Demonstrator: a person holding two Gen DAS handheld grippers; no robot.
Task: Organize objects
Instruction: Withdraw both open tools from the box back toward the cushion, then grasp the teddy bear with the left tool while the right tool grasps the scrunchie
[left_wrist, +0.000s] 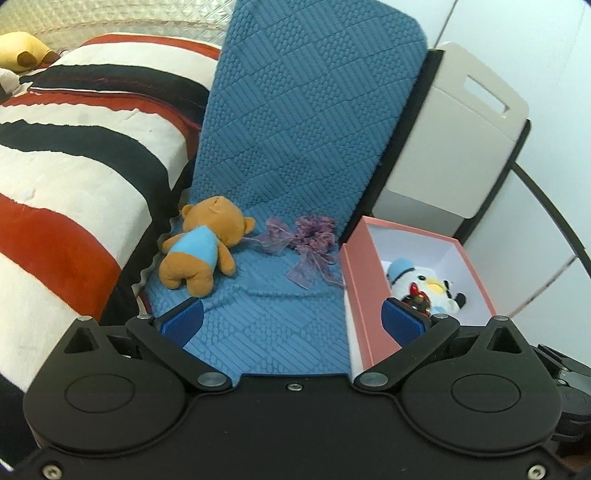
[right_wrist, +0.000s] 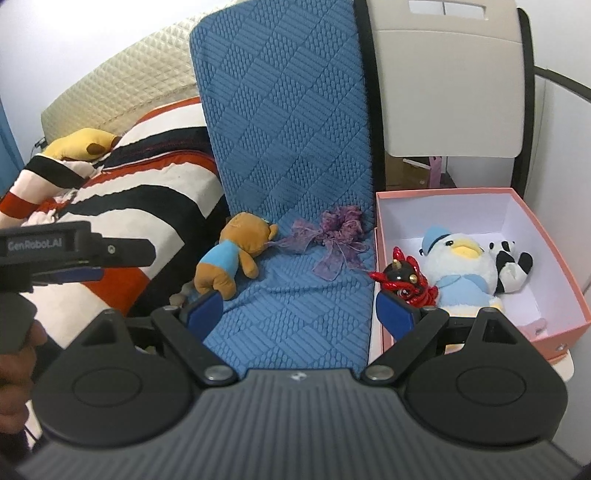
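A brown teddy bear (left_wrist: 201, 247) in a light blue shirt lies face down on the blue quilted seat cover (left_wrist: 295, 147); it also shows in the right wrist view (right_wrist: 236, 258). A purple scrunchie with ribbon (left_wrist: 310, 236) (right_wrist: 332, 232) lies to its right. A pink box (left_wrist: 369, 314) (right_wrist: 546, 258) at the right holds a white duck plush (right_wrist: 458, 266), a red and black toy (right_wrist: 404, 280) and a black and white plush (right_wrist: 511, 266). My left gripper (left_wrist: 293, 319) is open and empty above the seat. My right gripper (right_wrist: 301, 314) is open and empty too.
A bed with a red, black and white striped blanket (left_wrist: 74, 147) lies at the left, with a yellow plush (left_wrist: 22, 50) near its head. A beige chair back (right_wrist: 450, 74) stands behind the box. The left gripper's body (right_wrist: 74, 247) shows at the left of the right wrist view.
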